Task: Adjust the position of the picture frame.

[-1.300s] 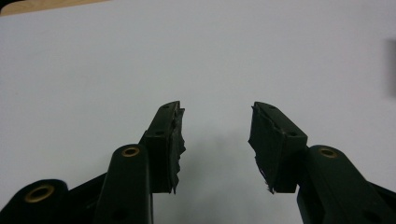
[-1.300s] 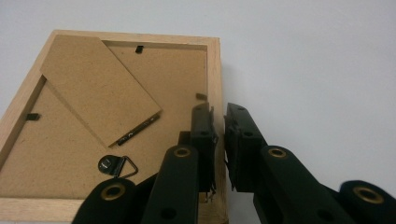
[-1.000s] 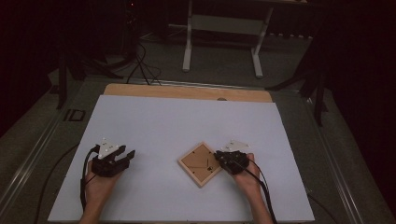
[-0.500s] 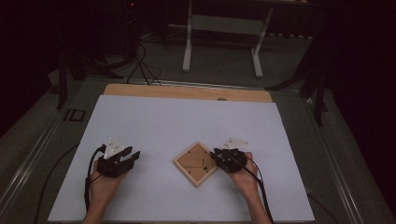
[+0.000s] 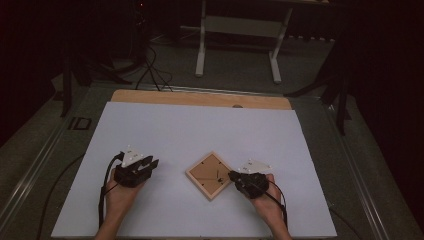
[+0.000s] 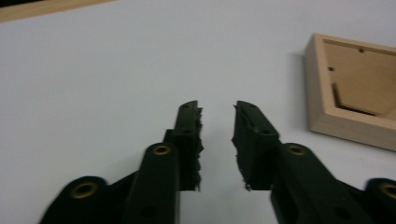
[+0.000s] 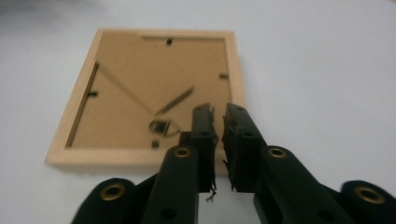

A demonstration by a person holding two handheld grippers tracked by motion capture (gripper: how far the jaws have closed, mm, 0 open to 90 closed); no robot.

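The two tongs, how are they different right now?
The left tongs have a clear gap between the tips; the right tongs are nearly closed. The left tongs sit apart from the wooden picture frame; the right tongs are at its corner. Both have been closing, holding nothing.

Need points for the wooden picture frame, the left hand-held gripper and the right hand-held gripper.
wooden picture frame [image 5: 210, 175]: high view, on its brown backing board.
left hand-held gripper [image 6: 217, 140]: left gripper view, midway between its fingertips, nothing between them.
right hand-held gripper [image 7: 219, 140]: right gripper view, in the narrow gap between its fingertips, at the frame's near edge.
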